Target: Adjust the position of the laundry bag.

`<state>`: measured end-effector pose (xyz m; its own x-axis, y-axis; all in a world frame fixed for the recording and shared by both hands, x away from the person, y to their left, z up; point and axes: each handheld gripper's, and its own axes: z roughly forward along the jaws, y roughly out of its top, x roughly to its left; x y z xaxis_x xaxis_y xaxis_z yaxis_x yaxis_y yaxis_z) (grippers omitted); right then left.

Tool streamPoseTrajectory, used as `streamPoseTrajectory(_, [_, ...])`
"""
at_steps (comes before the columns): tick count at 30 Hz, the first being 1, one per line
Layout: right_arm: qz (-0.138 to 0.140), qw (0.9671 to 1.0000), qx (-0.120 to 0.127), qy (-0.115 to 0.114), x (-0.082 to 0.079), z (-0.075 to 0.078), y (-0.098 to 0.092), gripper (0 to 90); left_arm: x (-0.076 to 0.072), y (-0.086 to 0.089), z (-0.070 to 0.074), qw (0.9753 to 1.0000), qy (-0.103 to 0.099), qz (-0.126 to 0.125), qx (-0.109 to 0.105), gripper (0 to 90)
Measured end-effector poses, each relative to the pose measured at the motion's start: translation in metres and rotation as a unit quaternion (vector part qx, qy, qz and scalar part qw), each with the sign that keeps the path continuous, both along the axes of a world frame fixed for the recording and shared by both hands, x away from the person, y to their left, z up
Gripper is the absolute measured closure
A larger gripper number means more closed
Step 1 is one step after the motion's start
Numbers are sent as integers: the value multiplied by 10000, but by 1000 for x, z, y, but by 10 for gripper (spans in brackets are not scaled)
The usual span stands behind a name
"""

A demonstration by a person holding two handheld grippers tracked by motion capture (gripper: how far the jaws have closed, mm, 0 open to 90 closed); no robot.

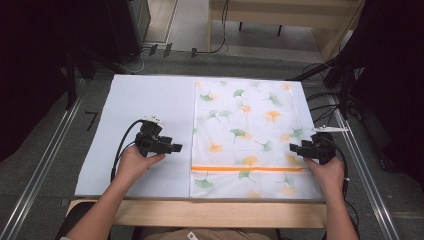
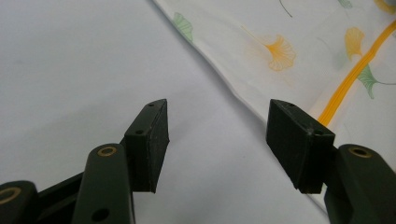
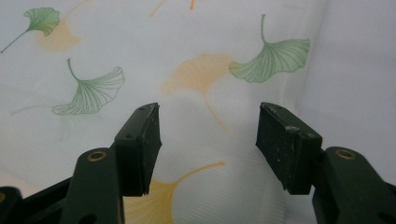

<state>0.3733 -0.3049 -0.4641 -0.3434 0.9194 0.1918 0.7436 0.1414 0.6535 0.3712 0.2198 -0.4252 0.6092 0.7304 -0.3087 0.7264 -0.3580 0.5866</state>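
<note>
- Two claws I run, each with its jaws spread wide and nothing between them.
- My left claw [image 1: 176,148] hangs over the bare white bench [image 1: 145,100], just left of the cloth's edge.
- My right claw [image 1: 295,148] sits over the cloth's right edge.
- The ginkgo-leaf cloth [image 1: 250,130] lies flat on the bench's right half, its orange stripe [image 1: 248,168] near the front.

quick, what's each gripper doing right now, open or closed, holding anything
Left gripper: open, holding nothing, over the white table beside the leaf-print cloth.
Right gripper: open, holding nothing, over the cloth's edge.
</note>
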Motion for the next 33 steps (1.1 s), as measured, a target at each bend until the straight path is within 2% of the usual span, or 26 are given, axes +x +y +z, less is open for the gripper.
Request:
streamPoseTrajectory(12, [-138, 9999, -65, 7, -8, -2, -10, 407, 1, -28, -11, 9993, 98, -278, 219, 417])
streamPoseTrajectory(19, [-216, 9997, -74, 13, -10, -3, -14, 407, 2, -41, -21, 9987, 254, -332, 283, 429])
streamPoseTrajectory(21, [-233, 9997, -83, 33, -10, -4, -16, 407, 1, -47, -24, 9981, 294, -368, 385, 434])
streamPoseTrajectory(30, [-229, 9996, -70, 136, -8, -9, -20, 431, -2, -56, -26, 9983, 170, -363, 411, 436])
streamPoseTrajectory(33, [-230, 9995, -56, 185, -7, -10, -19, 432, -3, -61, -25, 9983, 196, -334, 440, 439])
